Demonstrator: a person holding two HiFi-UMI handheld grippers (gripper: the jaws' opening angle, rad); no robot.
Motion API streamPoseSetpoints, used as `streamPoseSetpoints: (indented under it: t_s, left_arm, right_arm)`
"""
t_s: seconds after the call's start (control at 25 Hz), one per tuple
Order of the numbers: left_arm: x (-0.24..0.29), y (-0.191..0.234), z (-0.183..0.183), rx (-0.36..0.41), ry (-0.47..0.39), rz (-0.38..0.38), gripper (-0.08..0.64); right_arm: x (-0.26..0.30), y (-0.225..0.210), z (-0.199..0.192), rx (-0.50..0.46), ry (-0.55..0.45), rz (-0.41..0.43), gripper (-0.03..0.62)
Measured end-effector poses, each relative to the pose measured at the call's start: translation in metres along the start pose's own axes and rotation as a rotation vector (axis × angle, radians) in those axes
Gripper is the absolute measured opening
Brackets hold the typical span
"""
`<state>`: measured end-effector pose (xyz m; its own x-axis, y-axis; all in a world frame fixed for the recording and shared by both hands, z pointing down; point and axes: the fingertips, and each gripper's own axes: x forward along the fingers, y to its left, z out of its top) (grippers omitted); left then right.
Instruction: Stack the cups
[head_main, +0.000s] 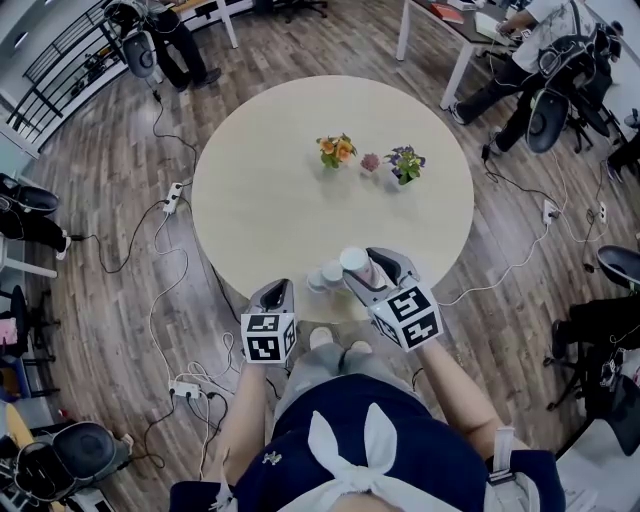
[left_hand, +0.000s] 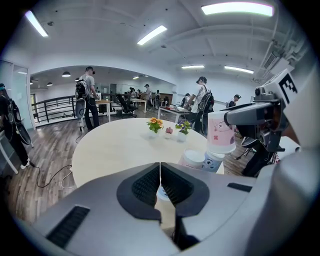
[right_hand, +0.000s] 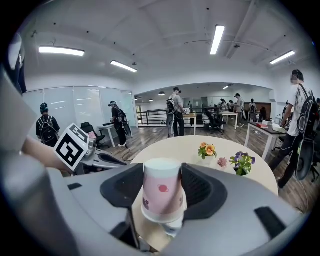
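Closest to the head camera, a dark garment (head_main: 400, 440) with a white bow is seen, and just beyond it the two grippers are held out over the near edge of a round, pale surface (head_main: 280, 180).

A pink cup (right_hand: 161, 195) is clamped between the wide-set jaws of the right gripper (right_hand: 162, 192). It is held upside down: the narrow white base is turned up and the wider rim faces down. The body is soft pink with a small darker pink figure printed on it, and a white band runs round the top end. From the left gripper view the pink cup (left_hand: 220, 131) is shown raised above the surface, directly over two cups (left_hand: 202, 160) that stand upside down, side by side, near the edge. One of them is plain white and the other carries a bluish print. Whether the pink cup's rim touches the printed one cannot quite be made out.

The left gripper (left_hand: 160, 172) is closed, jaw against jaw, with nothing between them, and is held to the left of the cups.

Three small flower pots (head_main: 371, 160) are set in a row at the far side of the surface, well apart from the cups.
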<state>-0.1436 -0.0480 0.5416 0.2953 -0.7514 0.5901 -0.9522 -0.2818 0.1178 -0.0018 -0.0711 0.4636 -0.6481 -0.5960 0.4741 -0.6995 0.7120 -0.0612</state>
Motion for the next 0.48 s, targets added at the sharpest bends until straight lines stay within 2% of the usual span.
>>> streamPoseSetpoints:
  t_s: [0.48]
  left_arm:
    - [-0.003,0.006,-0.003,-0.007,0.009,0.023,0.025]
  right_arm:
    - [0.016,0.001,0.003,0.006,-0.020,0.026,0.242]
